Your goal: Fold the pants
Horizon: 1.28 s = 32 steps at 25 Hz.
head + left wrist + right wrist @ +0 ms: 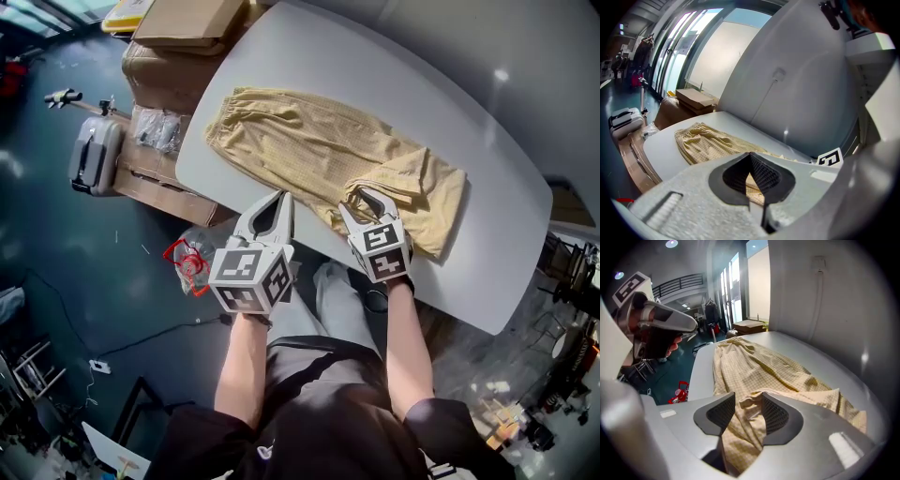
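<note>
Pale yellow checked pants (309,141) lie flat on the grey table (487,253), waistband at the far left, legs running to the right, where the cloth is doubled over. My right gripper (368,195) is at the near edge of that folded part. In the right gripper view its jaws (749,401) stand open, with a hem of the pants (754,366) lying loose between the pads. My left gripper (278,199) hovers at the table's near edge beside the pants (703,140). Its jaw tips (750,157) meet, with nothing held.
Cardboard boxes (178,28) are stacked past the table's left end, with a grey suitcase (94,155) on the floor beside them. A red object (187,262) lies on the floor below the near edge. A white wall runs behind the table.
</note>
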{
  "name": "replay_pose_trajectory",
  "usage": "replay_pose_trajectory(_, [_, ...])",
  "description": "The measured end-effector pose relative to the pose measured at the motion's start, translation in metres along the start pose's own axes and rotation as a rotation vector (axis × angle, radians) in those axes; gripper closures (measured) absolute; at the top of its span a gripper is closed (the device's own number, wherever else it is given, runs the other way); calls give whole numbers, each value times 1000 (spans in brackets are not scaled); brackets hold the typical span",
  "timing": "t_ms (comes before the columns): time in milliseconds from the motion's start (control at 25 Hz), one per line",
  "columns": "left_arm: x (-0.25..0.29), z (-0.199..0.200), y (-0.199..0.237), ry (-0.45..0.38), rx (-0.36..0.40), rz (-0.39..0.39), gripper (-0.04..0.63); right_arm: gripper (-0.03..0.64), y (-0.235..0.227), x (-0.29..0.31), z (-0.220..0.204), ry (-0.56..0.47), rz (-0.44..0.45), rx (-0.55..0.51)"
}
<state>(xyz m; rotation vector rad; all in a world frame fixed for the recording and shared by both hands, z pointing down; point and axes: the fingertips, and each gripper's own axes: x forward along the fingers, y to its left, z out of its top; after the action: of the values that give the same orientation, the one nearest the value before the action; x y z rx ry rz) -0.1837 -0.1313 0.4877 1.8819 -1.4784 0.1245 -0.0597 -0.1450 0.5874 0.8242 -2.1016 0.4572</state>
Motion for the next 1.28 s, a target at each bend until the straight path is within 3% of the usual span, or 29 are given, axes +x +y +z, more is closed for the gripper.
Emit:
replay_pose_trajectory(600, [34, -4, -41, 52, 47, -74, 592, 428, -107, -46, -60, 23, -259, 187])
replay_pose_trajectory(960, [50, -10, -55, 73, 50, -80, 592, 394, -129, -43, -55, -32, -235, 187])
replay_pose_trajectory(1200, [53, -15, -52, 80, 45, -79, 592, 574, -139, -45, -47, -106, -252, 257])
replay_pose_trajectory(1280, [52, -16, -49, 80, 40, -73, 592, 591, -140, -47, -38, -130, -264, 259])
